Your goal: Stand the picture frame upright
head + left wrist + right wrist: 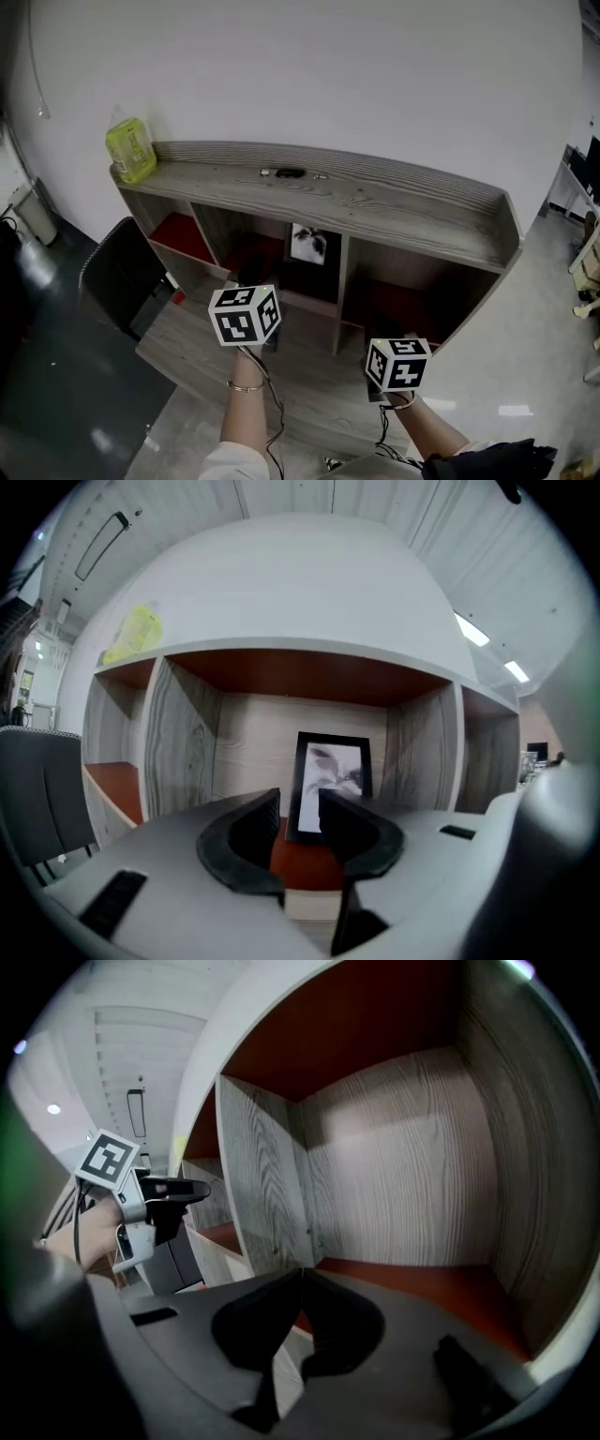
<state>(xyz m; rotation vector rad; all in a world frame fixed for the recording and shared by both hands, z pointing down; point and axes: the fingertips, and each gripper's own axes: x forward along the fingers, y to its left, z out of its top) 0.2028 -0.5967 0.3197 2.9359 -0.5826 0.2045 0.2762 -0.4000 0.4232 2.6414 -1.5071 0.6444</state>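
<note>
A black picture frame (309, 246) with a grey photo stands upright at the back of the shelf unit's (394, 208) middle compartment, on its red floor. In the left gripper view the picture frame (337, 766) shows straight ahead past the jaws, apart from them. My left gripper (255, 281) hangs in front of that compartment, open (300, 803), with nothing between its fingers. My right gripper (389, 330) is held before the right compartment, its jaws shut (302, 1274) on nothing. The left gripper (192, 1188) also shows at the left of the right gripper view.
A yellow-green bottle (130, 147) stands on the shelf top's left end, and a small dark object (289, 172) lies mid-top. A black chair (122, 272) stands at the left of the desk (197, 361). The right compartment (422, 1279) holds nothing.
</note>
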